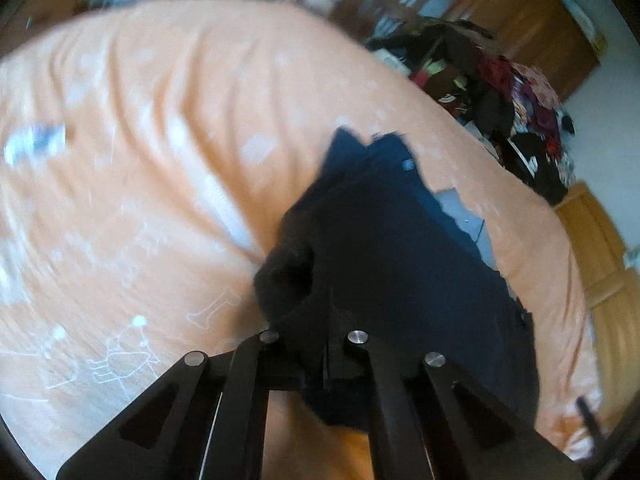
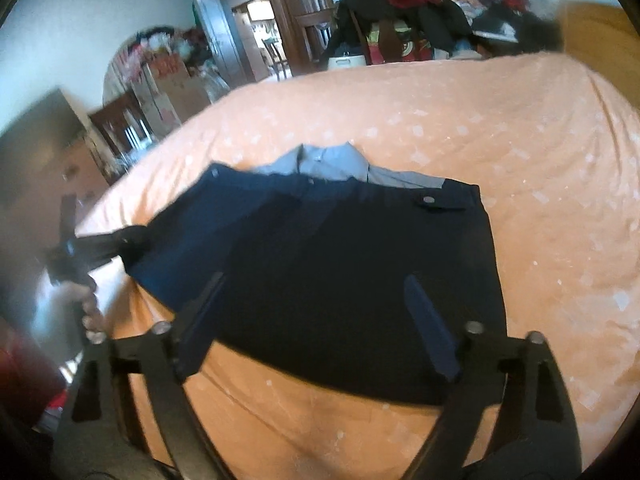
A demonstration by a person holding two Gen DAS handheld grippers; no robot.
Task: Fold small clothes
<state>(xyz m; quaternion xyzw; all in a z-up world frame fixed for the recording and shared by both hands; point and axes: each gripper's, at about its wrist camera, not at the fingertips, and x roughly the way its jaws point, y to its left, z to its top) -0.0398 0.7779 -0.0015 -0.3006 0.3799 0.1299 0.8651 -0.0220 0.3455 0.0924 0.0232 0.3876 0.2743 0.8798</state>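
A: What takes up most of what we see?

B: The bed with its orange sheet [image 2: 500,152], printed with pale shapes; from the left wrist we also make out white line drawings of bones on it. Behind the bed stands a heap of dark and red clothes [image 2: 404,0] against wooden furniture.

A: And the thing we are folding?

B: The navy shorts [image 2: 340,272] lie on the sheet near its front edge, waistband away from us, a snap tab at the right corner of the waist. A grey garment [image 2: 344,164] lies just behind them, partly under the waistband.

A: What is our left gripper [image 1: 316,344] doing?

B: Its fingers are pinched together on a bunch of the navy cloth, which hangs lifted and crumpled in front of the left camera. From the right wrist we see it at the shorts' left edge, with a hand [image 2: 90,312] on its handle.

A: And our right gripper [image 2: 320,316]?

B: Its fingers stand wide apart above the near half of the shorts, clasping nothing.
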